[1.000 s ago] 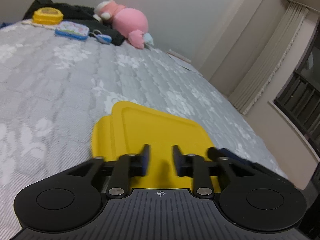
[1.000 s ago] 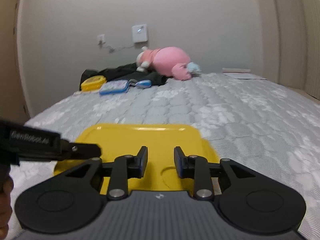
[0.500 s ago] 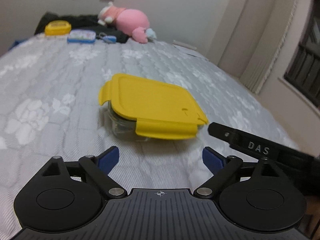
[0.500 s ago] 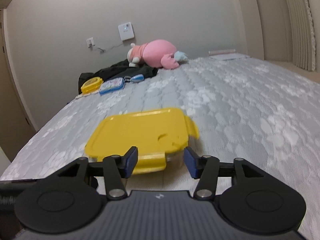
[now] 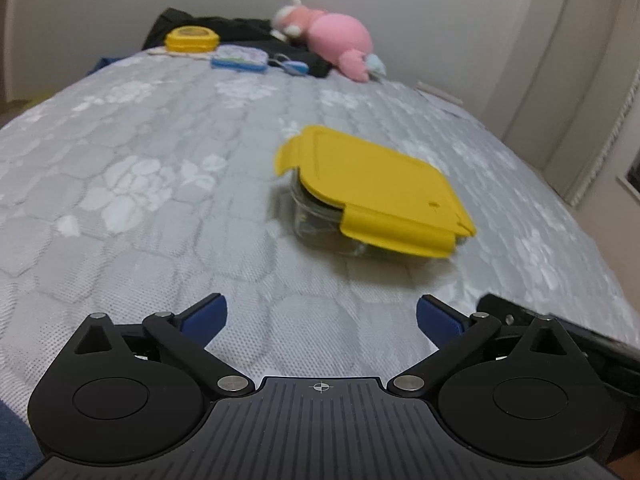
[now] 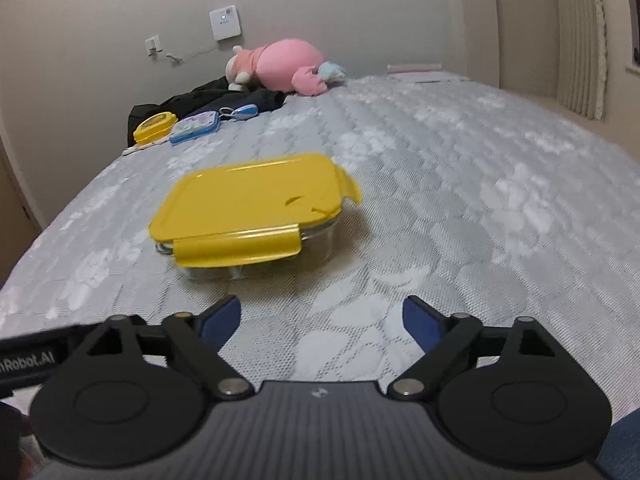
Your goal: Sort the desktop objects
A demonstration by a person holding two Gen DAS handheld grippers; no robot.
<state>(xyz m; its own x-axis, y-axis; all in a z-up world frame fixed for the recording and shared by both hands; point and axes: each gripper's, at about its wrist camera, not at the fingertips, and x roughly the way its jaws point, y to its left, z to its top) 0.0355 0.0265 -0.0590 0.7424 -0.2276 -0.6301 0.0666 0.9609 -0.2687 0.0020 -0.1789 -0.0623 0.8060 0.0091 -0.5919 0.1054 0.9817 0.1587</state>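
Left wrist view: left hand-held gripper (image 5: 322,318) is hovering low over the grey quilted floral mattress (image 5: 160,184), blue-padded fingers spread wide, gripping nothing. Clear glass rectangular container with a yellow snap lid (image 5: 376,196) is sitting on the mattress ahead and slightly right of the fingers, well apart from them; lid on, near latch flap folded down. A black bar of the other tool is poking in at lower right.

Right wrist view: right hand-held gripper (image 6: 322,318) is likewise sitting wide apart, empty, low over the mattress (image 6: 480,208). Same container (image 6: 252,208) is lying ahead and left of centre, not touching the fingers.

Far end of the bed, near the wall: pink plush toy (image 6: 286,66) is lying on black clothing (image 6: 224,100); beside it a small round yellow box (image 6: 155,126), a flat blue-edged patterned case (image 6: 196,126) and a small blue keyring item (image 6: 242,111).
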